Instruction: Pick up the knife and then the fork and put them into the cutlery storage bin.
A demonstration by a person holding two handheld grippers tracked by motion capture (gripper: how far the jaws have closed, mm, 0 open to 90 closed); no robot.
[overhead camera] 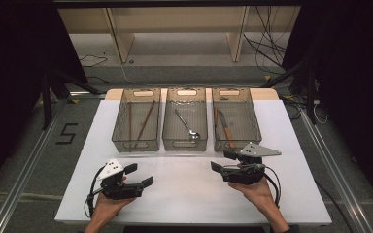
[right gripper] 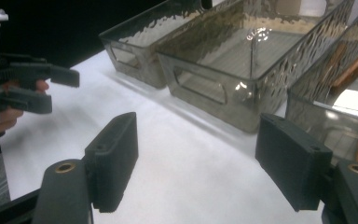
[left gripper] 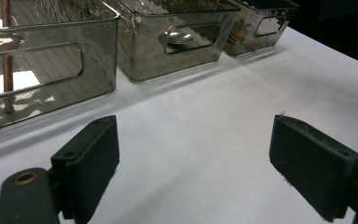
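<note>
Three smoky clear bins stand in a row across the white table (overhead camera: 184, 194). The left bin (overhead camera: 136, 141) holds brown chopsticks (overhead camera: 145, 121), the middle bin (overhead camera: 184, 144) a metal spoon (overhead camera: 188, 127), and the right bin (overhead camera: 253, 121) wooden-handled utensils (overhead camera: 226, 128). My left gripper (overhead camera: 140, 174) rests low near the front left, open, with bare table between its jaws (left gripper: 193, 158). My right gripper (overhead camera: 222, 160) hovers just in front of the right bin, open and holding nothing (right gripper: 196, 163). It points toward the middle bin (right gripper: 261, 88).
Bare white tabletop lies between the two grippers and in front of the bins. In the right gripper view the left gripper (right gripper: 42, 86) sits off to the left in a hand. Beyond the table are a grey floor, cables and a wooden shelf frame (overhead camera: 175, 29).
</note>
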